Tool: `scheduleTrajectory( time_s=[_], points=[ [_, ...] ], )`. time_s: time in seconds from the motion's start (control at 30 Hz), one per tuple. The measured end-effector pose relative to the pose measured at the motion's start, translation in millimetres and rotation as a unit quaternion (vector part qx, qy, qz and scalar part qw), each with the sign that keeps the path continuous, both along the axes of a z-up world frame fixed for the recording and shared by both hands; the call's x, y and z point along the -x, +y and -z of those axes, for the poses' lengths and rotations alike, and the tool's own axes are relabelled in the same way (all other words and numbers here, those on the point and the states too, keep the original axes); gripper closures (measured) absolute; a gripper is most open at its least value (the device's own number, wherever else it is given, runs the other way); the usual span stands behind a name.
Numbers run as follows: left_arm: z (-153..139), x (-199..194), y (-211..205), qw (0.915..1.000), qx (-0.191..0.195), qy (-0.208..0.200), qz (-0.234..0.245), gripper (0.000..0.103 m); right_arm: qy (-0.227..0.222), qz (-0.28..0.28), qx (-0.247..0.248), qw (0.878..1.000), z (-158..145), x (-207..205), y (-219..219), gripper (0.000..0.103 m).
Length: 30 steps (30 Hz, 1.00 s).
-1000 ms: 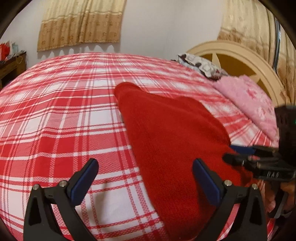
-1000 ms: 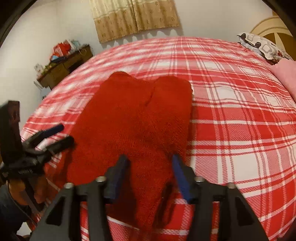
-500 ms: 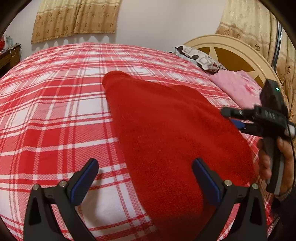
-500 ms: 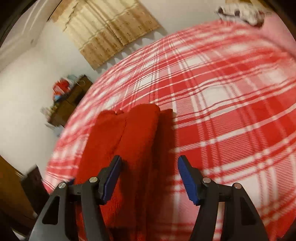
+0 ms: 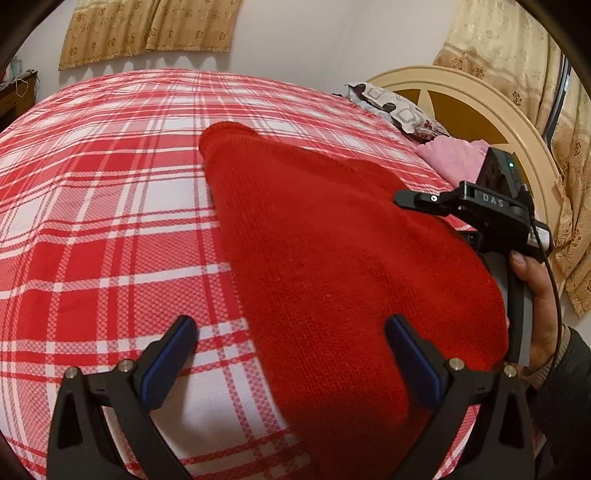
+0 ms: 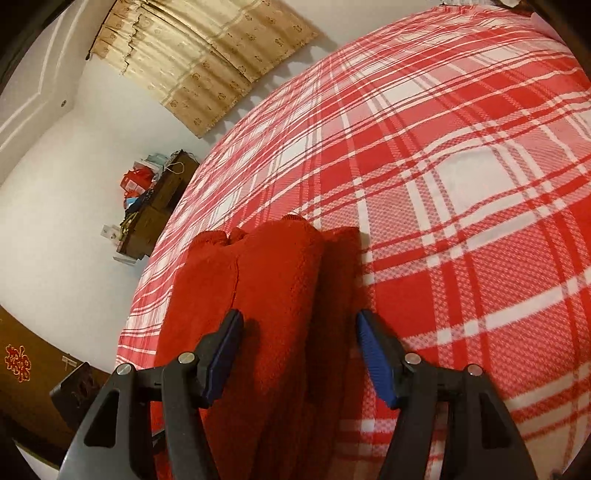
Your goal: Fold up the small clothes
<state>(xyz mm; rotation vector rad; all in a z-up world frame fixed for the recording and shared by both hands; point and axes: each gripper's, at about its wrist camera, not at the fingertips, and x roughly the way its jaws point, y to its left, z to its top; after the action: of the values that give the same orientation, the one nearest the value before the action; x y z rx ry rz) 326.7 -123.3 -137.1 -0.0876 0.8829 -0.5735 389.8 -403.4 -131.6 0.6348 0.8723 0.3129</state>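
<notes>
Red knit garment (image 5: 332, 266) on plaid bed sheet (image 5: 92, 229), left edge straight

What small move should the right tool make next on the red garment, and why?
Probably lower the right tool and close on the red knit garment. Its pads stand apart over the raised fold without pressing it, and the left tool holds nothing.

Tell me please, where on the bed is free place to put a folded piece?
Bare plaid sheet lies left of the red knit garment, up to the far edge under the curtain. Crowded: the headboard corner, with the patterned pillow and pink cloth.
</notes>
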Motion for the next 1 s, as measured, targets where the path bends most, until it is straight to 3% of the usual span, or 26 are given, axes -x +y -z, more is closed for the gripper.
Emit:
scheduleTrajectory(
  time_s=[0.17, 0.23, 0.47, 0.53, 0.67, 0.83, 1.0],
  points=[
    [-0.3, -0.9, -0.4, 1.0000, 0.000, -0.001, 0.003, 0.000, -0.004, -0.008, -0.007, 1.000, 3.8, -1.4, 0.9, 0.047],
    [-0.9, -0.8, -1.4, 0.9999, 0.006, -0.001, 0.011, 0.008, -0.002, -0.012, -0.006, 1.000, 5.2, -1.2, 2.7, 0.052],
    [-1.5, -1.4, -3.6, 0.9996, 0.018, 0.004, 0.019, 0.018, -0.001, -0.014, 0.003, 1.000, 5.7, -4.9, 11.0, 0.059],
    [-2.1, -0.4, -5.0, 0.9993, 0.025, 0.007, 0.025, 0.029, 0.000, -0.014, 0.005, 1.000, 5.5, -5.1, 11.3, 0.059],
    [-4.2, -0.1, -5.7, 0.9991, 0.033, 0.018, 0.020, 0.036, 0.002, -0.015, 0.008, 1.000, 2.8, -5.0, 11.1, 0.066],
    [-13.2, 7.4, -9.5, 0.9998, 0.010, -0.001, 0.020, 0.055, -0.018, -0.011, 0.027, 0.999, -7.3, 1.4, 21.5, 0.073],
    [-24.2, 8.6, -3.2, 0.9999, 0.010, 0.001, 0.012, 0.061, -0.034, -0.001, 0.022, 0.999, -16.8, 14.0, 24.2, 0.075]
  ],
)
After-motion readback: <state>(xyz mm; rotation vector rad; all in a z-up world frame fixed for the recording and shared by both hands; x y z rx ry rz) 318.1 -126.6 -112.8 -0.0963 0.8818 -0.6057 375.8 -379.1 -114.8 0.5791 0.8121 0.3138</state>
